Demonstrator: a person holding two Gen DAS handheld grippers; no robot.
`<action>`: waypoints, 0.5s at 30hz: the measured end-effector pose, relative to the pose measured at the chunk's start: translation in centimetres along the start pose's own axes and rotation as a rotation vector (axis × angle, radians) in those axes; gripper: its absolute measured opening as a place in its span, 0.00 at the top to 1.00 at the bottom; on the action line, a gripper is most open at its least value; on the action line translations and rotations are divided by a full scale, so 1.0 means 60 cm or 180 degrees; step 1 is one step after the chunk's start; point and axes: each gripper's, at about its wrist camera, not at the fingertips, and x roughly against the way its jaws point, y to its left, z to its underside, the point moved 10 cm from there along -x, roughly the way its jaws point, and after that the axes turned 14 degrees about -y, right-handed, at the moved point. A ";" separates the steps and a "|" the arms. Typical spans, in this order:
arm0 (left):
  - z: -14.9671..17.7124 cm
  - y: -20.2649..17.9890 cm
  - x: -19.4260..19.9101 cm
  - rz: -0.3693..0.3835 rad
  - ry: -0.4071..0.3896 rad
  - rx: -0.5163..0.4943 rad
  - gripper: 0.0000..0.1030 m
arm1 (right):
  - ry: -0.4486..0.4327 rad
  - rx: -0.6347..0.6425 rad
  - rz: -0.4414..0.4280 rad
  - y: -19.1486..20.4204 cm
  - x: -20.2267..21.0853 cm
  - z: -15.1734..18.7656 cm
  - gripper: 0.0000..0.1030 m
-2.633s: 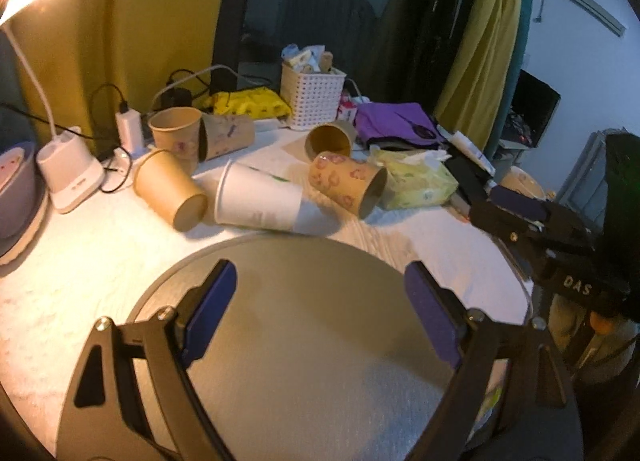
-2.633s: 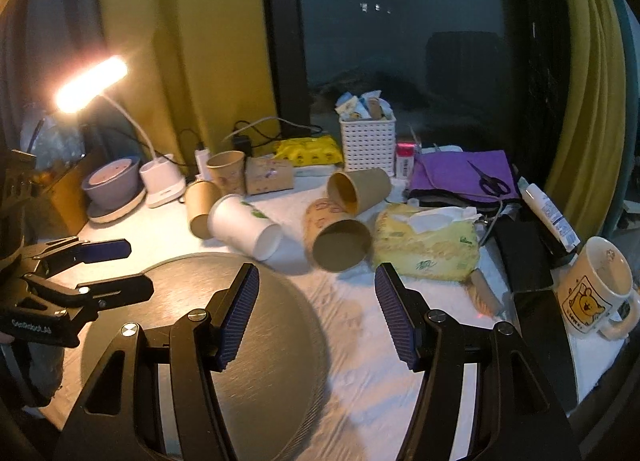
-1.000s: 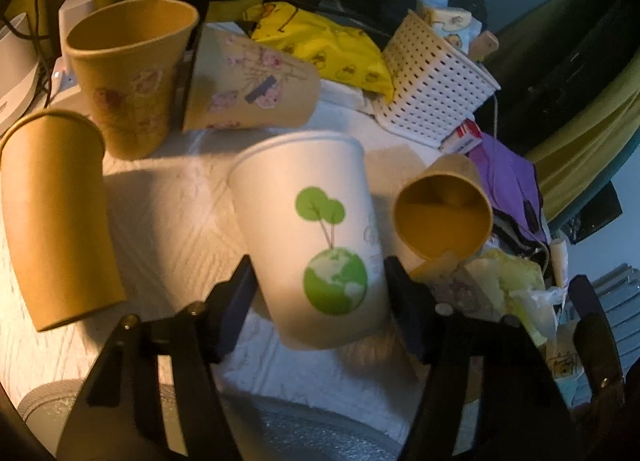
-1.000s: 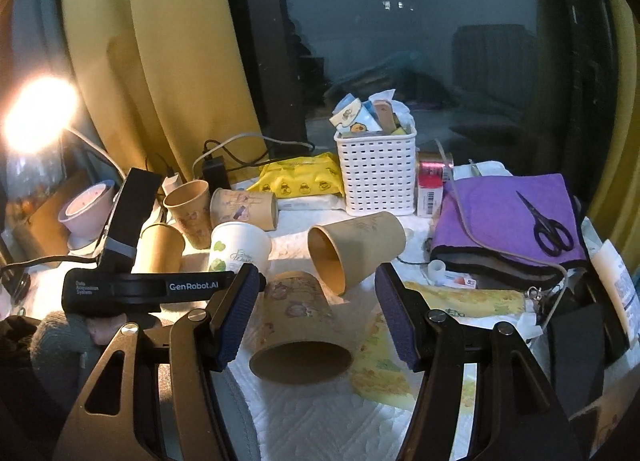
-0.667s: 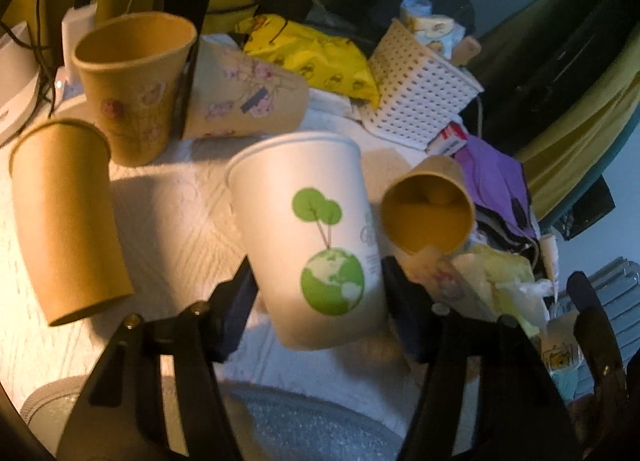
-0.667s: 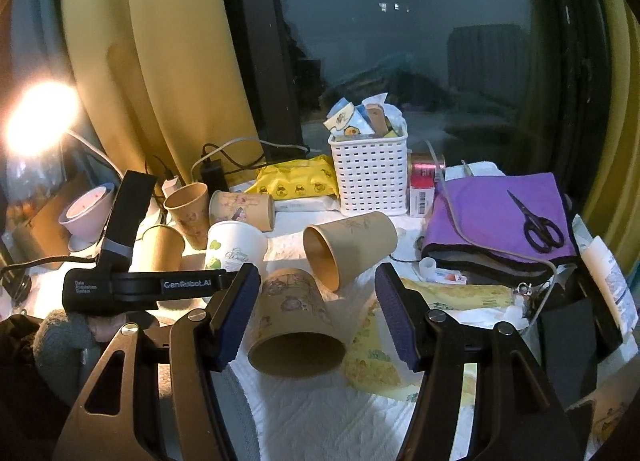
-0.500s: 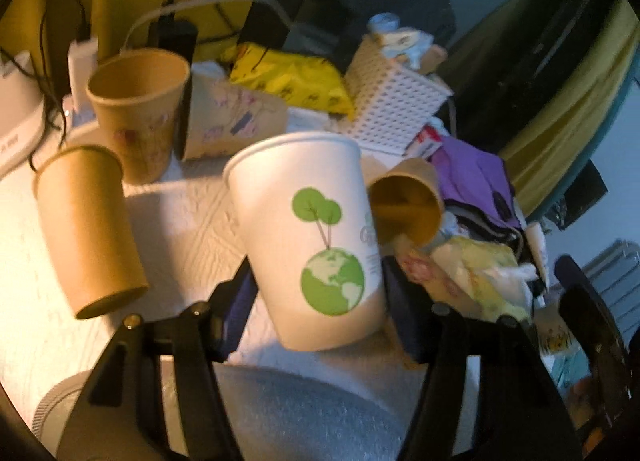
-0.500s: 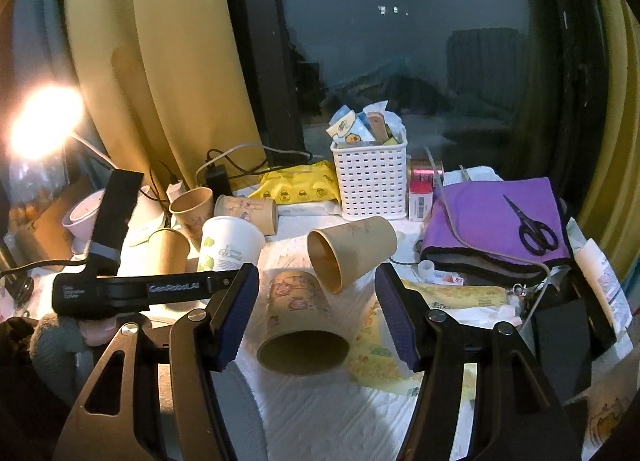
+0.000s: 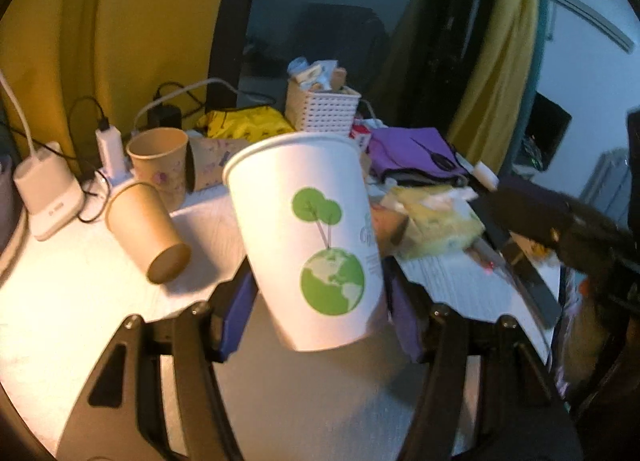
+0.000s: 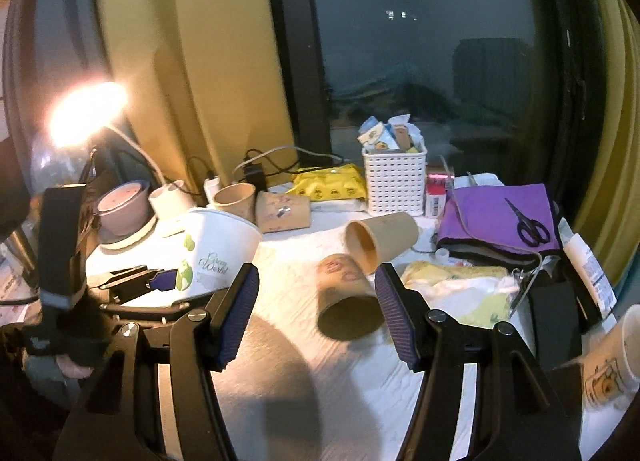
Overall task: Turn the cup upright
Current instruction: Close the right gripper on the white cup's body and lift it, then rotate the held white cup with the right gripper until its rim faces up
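Lifted off the table since the earlier frame, the white cup (image 9: 308,245) now hangs nearly upright, mouth up, over the round grey mat (image 9: 320,401), clenched between the pads of the left gripper (image 9: 316,309). Behind the cup lie a brown cup (image 9: 148,233) and a white basket (image 9: 322,111). Right gripper (image 10: 316,313) is released, holding nothing, beside the white cup.

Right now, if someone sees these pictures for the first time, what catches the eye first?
First, the white paper cup with a green globe print, held mouth-up and a little tilted in the left claw, filling the middle of the left wrist view. Next, the glaring desk lamp at the far left, and the brown paper cups lying on their sides, one just ahead of the open right claw.
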 end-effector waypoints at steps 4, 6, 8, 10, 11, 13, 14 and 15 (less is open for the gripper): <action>0.016 -0.009 0.051 0.0030 -0.0092 -0.0170 0.39 | 0.0034 -0.0046 -0.0065 0.033 0.027 0.010 0.38; 0.026 -0.014 0.075 0.0065 -0.0116 -0.0227 0.39 | 0.0059 -0.0053 -0.0088 0.046 0.036 0.015 0.38; 0.038 -0.016 0.100 0.0099 -0.0137 -0.0284 0.39 | 0.0115 -0.0062 -0.0130 0.065 0.048 0.027 0.38; 0.053 -0.016 0.125 0.0137 -0.0164 -0.0336 0.39 | 0.0165 -0.0075 -0.0157 0.081 0.059 0.038 0.38; 0.060 -0.015 0.136 0.0144 -0.0173 -0.0351 0.39 | 0.0198 -0.0093 -0.0189 0.094 0.066 0.047 0.38; 0.077 -0.013 0.158 0.0173 -0.0167 -0.0370 0.39 | 0.0242 -0.0124 -0.0237 0.109 0.073 0.056 0.38; 0.087 -0.013 0.170 0.0194 -0.0170 -0.0373 0.39 | 0.0262 -0.0134 -0.0266 0.120 0.077 0.062 0.38; 0.096 -0.014 0.181 0.0206 -0.0175 -0.0383 0.39 | 0.0276 -0.0145 -0.0292 0.130 0.083 0.067 0.35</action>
